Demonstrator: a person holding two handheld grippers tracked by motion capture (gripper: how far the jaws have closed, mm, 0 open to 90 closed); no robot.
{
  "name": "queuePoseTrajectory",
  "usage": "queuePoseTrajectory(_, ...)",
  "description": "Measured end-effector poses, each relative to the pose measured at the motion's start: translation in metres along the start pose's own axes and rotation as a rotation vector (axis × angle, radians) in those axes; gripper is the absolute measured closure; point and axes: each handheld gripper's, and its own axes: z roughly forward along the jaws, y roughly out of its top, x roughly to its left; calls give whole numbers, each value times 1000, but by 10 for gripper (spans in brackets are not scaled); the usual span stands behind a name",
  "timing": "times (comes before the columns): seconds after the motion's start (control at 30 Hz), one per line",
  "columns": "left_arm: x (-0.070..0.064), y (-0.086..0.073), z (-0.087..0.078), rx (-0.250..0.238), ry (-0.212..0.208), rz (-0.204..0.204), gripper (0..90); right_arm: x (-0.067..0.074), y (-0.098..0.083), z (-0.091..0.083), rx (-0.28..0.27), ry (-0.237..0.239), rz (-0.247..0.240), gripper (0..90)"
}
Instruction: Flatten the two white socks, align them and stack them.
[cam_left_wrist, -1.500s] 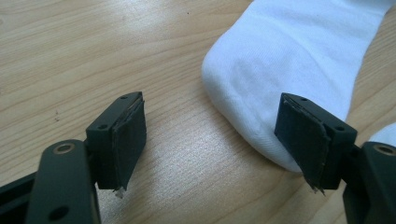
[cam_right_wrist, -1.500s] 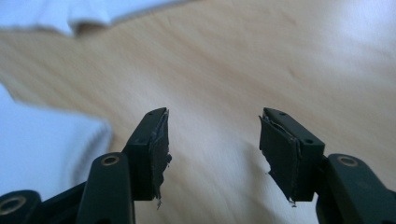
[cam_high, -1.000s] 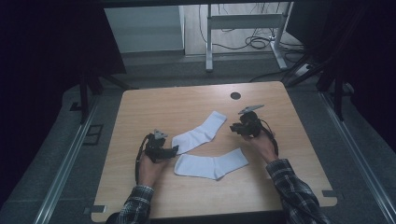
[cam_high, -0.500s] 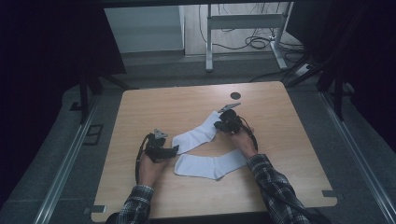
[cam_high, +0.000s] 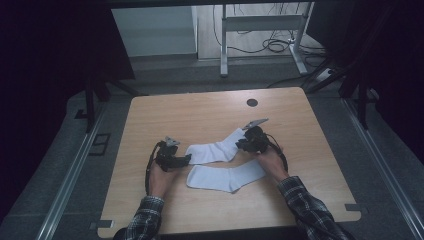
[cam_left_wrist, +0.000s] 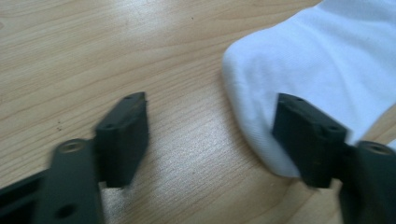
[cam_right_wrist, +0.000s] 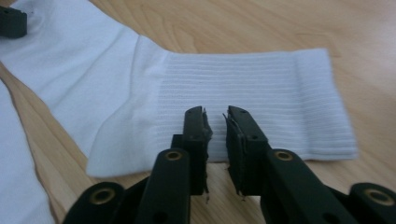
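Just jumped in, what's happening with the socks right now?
A person works two white socks on the wooden table. The left gripper, jaws apart and just closing, straddles the toe of the upper sock. The right gripper, jaws nearly together but just opening, is at that sock's ribbed cuff. The lower sock lies flat, untouched.

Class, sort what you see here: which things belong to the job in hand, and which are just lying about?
In the job:
- far sock, between the two tools
- near sock
- left tool, jaws apart at the far sock's toe
- right tool, at its ribbed cuff

Lying about:
- metal stand
- floor cables
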Motion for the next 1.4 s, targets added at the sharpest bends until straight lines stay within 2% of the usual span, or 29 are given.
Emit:
queuePoseTrajectory(0.03, 0, 1, -2, -6, -4, -10, 327, 0, 0, 0, 0, 0, 0, 729)
queuePoseTrajectory(0.07, 2, 3, -6, -32, -18, -33, 367, -12, 3, -6, -26, -35, 20, 699)
queuePoseTrajectory(0.1, 2, 3, -7, -45, -28, -47, 395, -17, 4, -7, -31, -46, 30, 682)
queuePoseTrajectory(0.13, 2, 3, -7, -45, -28, -47, 418, -17, 4, -7, -31, -46, 30, 682)
queuePoseTrajectory(0.2, 3, 4, -10, -61, -32, -50, 436, -27, 5, -8, -37, -80, 47, 645)
queuePoseTrajectory(0.23, 4, 4, -9, -56, -34, -52, 444, -35, 4, -5, -40, -99, 66, 609)
queuePoseTrajectory(0.43, 2, 2, 0, -27, -32, -49, 506, -42, -1, 5, -38, -109, 70, 569)
queuePoseTrajectory(0.5, 1, 2, 2, -32, -32, -41, 542, -42, -2, 10, -22, -110, 62, 586)
queuePoseTrajectory(0.53, 0, 2, 2, -32, -33, -25, 594, -43, -3, 11, -30, -87, 75, 671)
queuePoseTrajectory(0.6, 0, 2, 2, -30, -49, -16, 675, -42, -4, 10, -25, -72, 91, 752)
queuePoseTrajectory(0.63, 0, 2, 2, -30, -49, -16, 731, -42, -4, 10, -25, -72, 91, 752)
queuePoseTrajectory(0.67, 1, 2, 2, -28, -61, -25, 731, -40, -3, 9, -18, -69, 98, 781)
queuePoseTrajectory(0.73, 0, 2, 2, -27, -79, -43, 812, -38, -3, 8, 0, -66, 99, 801)
queuePoseTrajectory(0.8, -3, 4, -1, -39, -66, -28, 847, -34, -3, 3, 3, -76, 80, 805)
queuePoseTrajectory(0.93, -5, 9, -9, -72, -76, -24, 850, -31, -3, -6, -10, -71, 67, 806)
queuePoseTrajectory(1.0, -9, 13, -19, -92, -89, -17, 850, -29, -2, -19, -33, -66, 57, 805)
queuePoseTrajectory(1.1, -12, 14, -25, -101, -101, -10, 849, -26, -2, -35, -55, -60, 47, 805)
queuePoseTrajectory(1.13, -15, 14, -31, -107, -105, 5, 849, -25, -2, -40, -66, -54, 46, 805)
queuePoseTrajectory(1.17, -15, 14, -31, -107, -105, 5, 849, -25, -2, -40, -66, -54, 46, 805)
queuePoseTrajectory(1.23, -19, 15, -40, -118, -115, 12, 849, -21, -4, -56, -87, -46, 32, 805)
queuePoseTrajectory(1.27, -19, 15, -40, -118, -115, 12, 847, -21, -4, -56, -87, -46, 32, 805)
queuePoseTrajectory(1.33, -22, 14, -47, -121, -122, 19, 847, -17, -7, -71, -105, -32, 31, 805)
queuePoseTrajectory(1.37, -26, 13, -54, -118, -128, 26, 847, -15, -9, -75, -108, -26, 34, 805)
queuePoseTrajectory(1.4, -26, 13, -54, -118, -128, 26, 847, -15, -9, -75, -108, -26, 34, 805)
